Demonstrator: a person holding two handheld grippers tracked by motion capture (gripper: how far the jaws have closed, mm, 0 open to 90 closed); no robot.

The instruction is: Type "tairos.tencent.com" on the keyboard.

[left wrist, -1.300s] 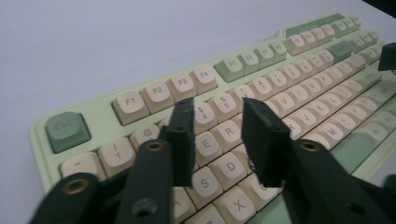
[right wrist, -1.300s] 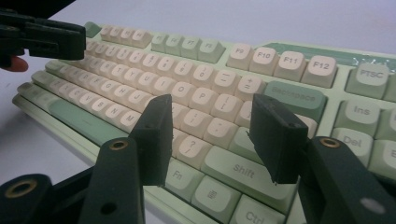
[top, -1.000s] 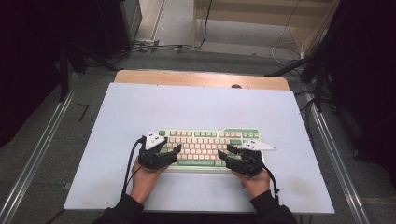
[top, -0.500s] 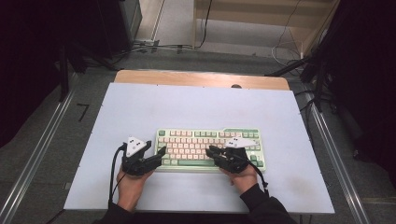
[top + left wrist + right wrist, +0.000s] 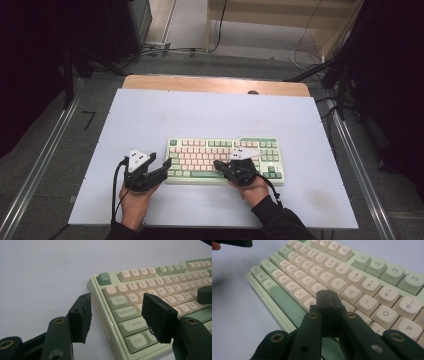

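A mint-green keyboard (image 5: 225,149) with cream keys lies on the white table (image 5: 210,115), near the front. My left gripper (image 5: 167,165) stands open at the keyboard's left end. In the left gripper view, one jaw of the left gripper (image 5: 117,308) is over the table and the other over the Shift and Caps Lock keys of the keyboard (image 5: 140,287). My right gripper (image 5: 217,163) is shut with nothing in it. Its tip (image 5: 327,297) hovers low over the middle letter keys of the keyboard (image 5: 367,275), near G and H. I cannot tell whether it touches a key.
The table's wooden back edge (image 5: 215,84) runs behind the white surface. Metal rails (image 5: 45,160) flank the table on both sides, with cables on the floor (image 5: 165,50) beyond. Bare white table surrounds the keyboard.
Both hands have shifted left. The left gripper has come off the keys to the keyboard's left end. The right gripper has moved from the keyboard's right part toward its middle.
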